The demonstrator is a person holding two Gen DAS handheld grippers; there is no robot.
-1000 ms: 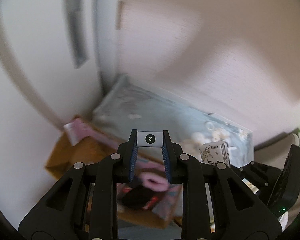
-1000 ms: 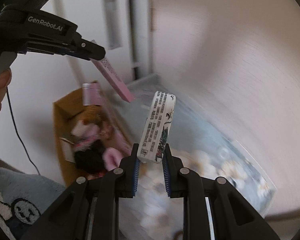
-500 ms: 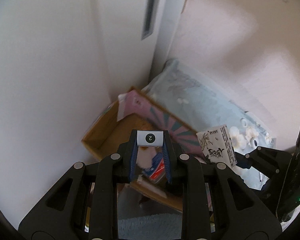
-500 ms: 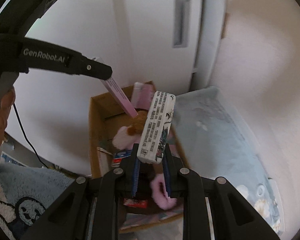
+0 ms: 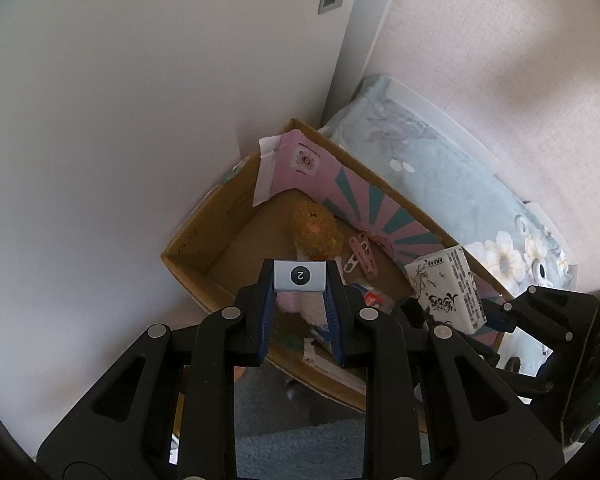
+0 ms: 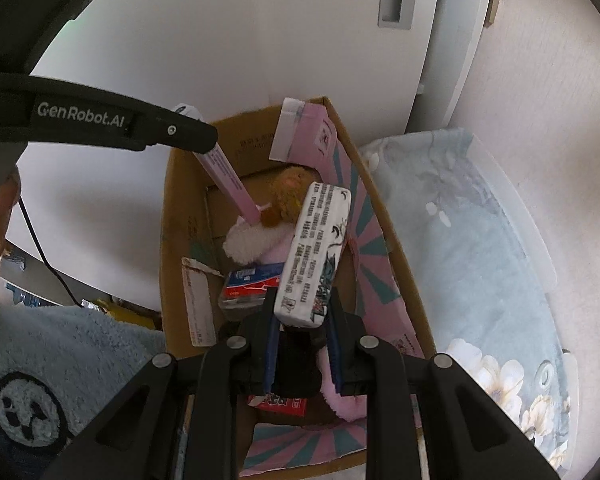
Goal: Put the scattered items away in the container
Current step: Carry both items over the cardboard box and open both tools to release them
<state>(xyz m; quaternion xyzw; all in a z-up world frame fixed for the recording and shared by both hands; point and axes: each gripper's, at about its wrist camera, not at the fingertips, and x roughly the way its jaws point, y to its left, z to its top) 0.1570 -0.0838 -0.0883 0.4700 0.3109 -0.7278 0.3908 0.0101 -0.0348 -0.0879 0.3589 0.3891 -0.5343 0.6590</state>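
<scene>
A brown cardboard box (image 5: 188, 248) (image 6: 172, 216) stands in a corner and holds a yellow plush toy (image 5: 316, 232), pink fluffy items, clips and small packets. My left gripper (image 5: 300, 280) is shut on a thin pink box seen end-on, with a "2" label, above the cardboard box; the right wrist view shows it as a long pink box (image 6: 228, 184) pointing down into the cardboard box. My right gripper (image 6: 302, 316) is shut on a white tissue pack with black print (image 6: 316, 252) (image 5: 448, 288), held over the cardboard box's right half.
A pale blue flowered cushion in a clear bin (image 5: 452, 184) (image 6: 472, 248) lies right of the box. White cabinet doors stand behind. A blue fluffy rug with a panda face (image 6: 40, 376) lies at the lower left.
Both grippers have moved from over the blue cushion to above the cardboard box and tilted downward. Both grips are unchanged.
</scene>
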